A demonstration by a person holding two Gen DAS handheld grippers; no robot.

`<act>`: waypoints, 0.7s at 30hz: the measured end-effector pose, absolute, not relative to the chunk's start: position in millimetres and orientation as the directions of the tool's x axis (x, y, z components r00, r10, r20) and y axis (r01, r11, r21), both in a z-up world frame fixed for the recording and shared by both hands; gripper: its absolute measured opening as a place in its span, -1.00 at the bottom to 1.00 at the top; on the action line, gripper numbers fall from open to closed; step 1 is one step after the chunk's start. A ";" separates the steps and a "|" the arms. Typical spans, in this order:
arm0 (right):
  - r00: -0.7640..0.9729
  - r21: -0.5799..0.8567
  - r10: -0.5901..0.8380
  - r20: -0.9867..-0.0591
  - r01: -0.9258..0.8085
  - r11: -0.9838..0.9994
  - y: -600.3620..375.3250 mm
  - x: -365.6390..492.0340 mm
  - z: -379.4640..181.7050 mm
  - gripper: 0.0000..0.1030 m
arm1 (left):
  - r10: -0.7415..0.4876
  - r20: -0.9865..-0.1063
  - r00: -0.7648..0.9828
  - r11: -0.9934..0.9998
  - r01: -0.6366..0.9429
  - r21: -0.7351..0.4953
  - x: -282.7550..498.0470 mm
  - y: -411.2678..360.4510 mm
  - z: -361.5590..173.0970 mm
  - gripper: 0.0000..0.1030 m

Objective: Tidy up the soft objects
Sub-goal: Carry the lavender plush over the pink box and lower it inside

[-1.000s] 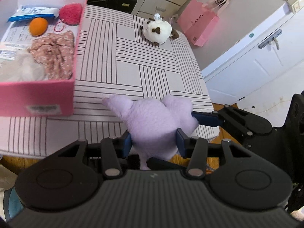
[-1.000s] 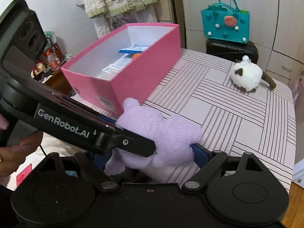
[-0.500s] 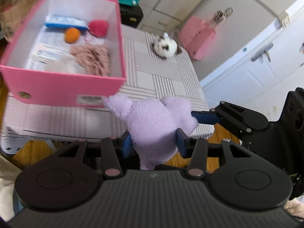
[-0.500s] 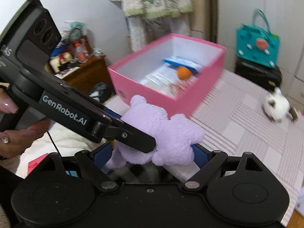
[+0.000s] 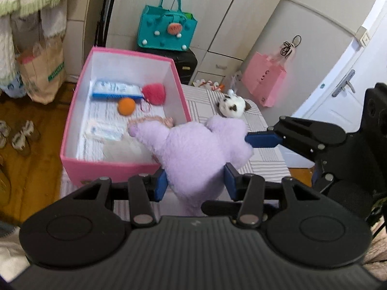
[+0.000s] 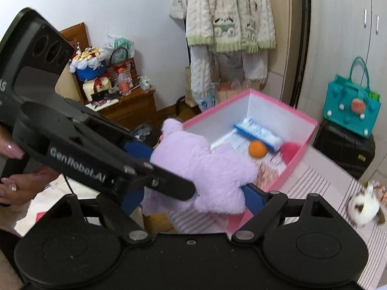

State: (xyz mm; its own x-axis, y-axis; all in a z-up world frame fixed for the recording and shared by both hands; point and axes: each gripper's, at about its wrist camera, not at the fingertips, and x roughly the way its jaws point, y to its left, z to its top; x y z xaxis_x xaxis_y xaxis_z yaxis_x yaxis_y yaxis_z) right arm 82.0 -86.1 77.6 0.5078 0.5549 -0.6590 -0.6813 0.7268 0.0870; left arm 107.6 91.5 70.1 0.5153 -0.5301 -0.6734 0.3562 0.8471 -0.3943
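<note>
Left gripper (image 5: 195,183), seen from its own wrist camera: both blue pads press into the lower body of the lilac plush toy (image 5: 193,154), which fills the gap between them. The right gripper (image 6: 192,199) clamps the same toy (image 6: 205,169) from the other side; one of its blue fingers (image 5: 262,139) shows in the left wrist view touching the toy's right edge. The toy hangs in the air above the near right corner of the pink box (image 5: 72,130), one limb reaching over the box's white interior.

Inside the box: an orange ball (image 5: 126,106), a red fuzzy pompom (image 5: 154,93), a blue-and-white packet (image 5: 116,89), a strip of pink floral fabric (image 5: 154,119) largely hidden behind the toy, and pale flat packets on the floor of the box.

The box rests on a table with a striped cloth (image 5: 261,162). A white-and-brown plush (image 5: 232,105) lies on the cloth beyond the box, well apart from both grippers. Background: a teal handbag (image 5: 167,31) on a black case (image 5: 188,65), and a pink paper bag (image 5: 263,82) by the wall
</note>
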 end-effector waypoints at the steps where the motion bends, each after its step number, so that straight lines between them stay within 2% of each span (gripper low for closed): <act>1: 0.513 0.077 0.554 -0.656 -0.685 0.725 -83.2 87.7 77.3 0.69 | -0.525 -0.674 0.520 0.850 0.360 -0.384 111.7 92.5 71.1 -0.10; 5: 0.558 0.020 0.536 -0.633 -0.680 0.733 -74.7 109.1 74.5 0.52 | -0.498 -0.677 0.542 0.866 0.348 -0.359 134.7 97.3 72.7 -0.10; 11: 0.581 0.015 0.555 -0.595 -0.683 0.730 -71.7 148.4 67.6 0.46 | -0.488 -0.669 0.561 0.873 0.315 -0.372 178.3 107.2 68.5 -0.10; 21: 0.565 -0.023 0.492 -0.662 -0.672 0.741 -47.7 207.6 30.8 0.44 | -0.459 -0.711 0.533 0.887 0.229 -0.401 244.1 118.5 25.7 -0.09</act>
